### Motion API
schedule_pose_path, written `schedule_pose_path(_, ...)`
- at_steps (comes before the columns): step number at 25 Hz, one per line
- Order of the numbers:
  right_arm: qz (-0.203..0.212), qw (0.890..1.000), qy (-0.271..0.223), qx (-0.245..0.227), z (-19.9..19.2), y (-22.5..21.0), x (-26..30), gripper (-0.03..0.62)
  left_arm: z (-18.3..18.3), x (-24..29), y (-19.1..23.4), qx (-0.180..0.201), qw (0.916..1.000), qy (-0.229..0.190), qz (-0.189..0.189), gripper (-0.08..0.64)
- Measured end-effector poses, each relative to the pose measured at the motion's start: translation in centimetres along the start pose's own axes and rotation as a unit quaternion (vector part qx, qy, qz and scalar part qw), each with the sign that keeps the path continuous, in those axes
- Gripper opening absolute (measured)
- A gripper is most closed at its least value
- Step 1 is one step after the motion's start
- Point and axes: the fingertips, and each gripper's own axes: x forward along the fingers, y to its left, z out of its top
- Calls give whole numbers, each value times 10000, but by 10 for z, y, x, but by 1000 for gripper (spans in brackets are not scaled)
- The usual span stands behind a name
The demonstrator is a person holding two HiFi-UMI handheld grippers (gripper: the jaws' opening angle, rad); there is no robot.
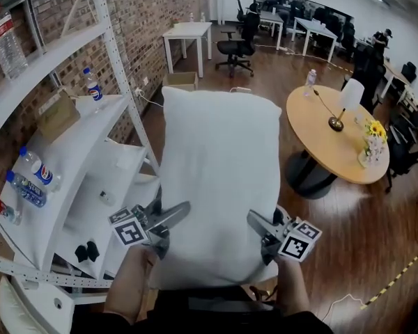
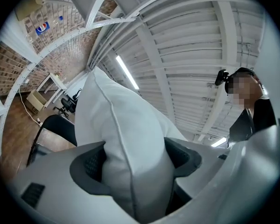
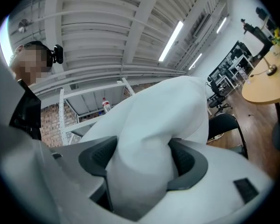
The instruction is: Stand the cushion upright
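— White cushion, centre frame, held up: left gripper and right gripper each clamped on a bottom corner.
— Carrying step, I'd judge. Next, it needs its lower edge planted and balanced; round table beyond, upper right.

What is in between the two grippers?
The cushion. In the head view it fills the whole stretch between the left gripper and the right gripper, and each gripper pinches one side of it.
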Motion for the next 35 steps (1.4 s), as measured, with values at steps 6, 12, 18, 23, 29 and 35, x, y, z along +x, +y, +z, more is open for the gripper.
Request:
schedule_pose_path(6, -302, 9995, -23, -8, 21, -62, 29, 333, 10, 53, 62, -180, 9997, 122, -128, 327)
schedule_pose_path(12, -646, 9978, -91, -123, 57, -129, 86, 333, 47, 111, 143, -345, 9985, 123, -401, 327)
schedule_pose_path(18, -971, 9949, -194, -214, 97, -192, 153, 337, 96, 173, 221, -338, 9964, 365, -683, 327)
schedule_pose_path(23, -1178, 9928, -130, -158, 106, -235, 197, 339, 112, 196, 282, -617, 9951, 442, -633, 327)
schedule_pose_path(29, -1504, 9884, 96, 198, 101, -296, 216, 339, 96, 229, 348, -1083, 9915, 601, -407, 327)
schedule_pose_path(35, -1365, 9892, 395, 371, 122, -376, 250, 339, 94, 271, 417, -1305, 9904, 446, 28, 327)
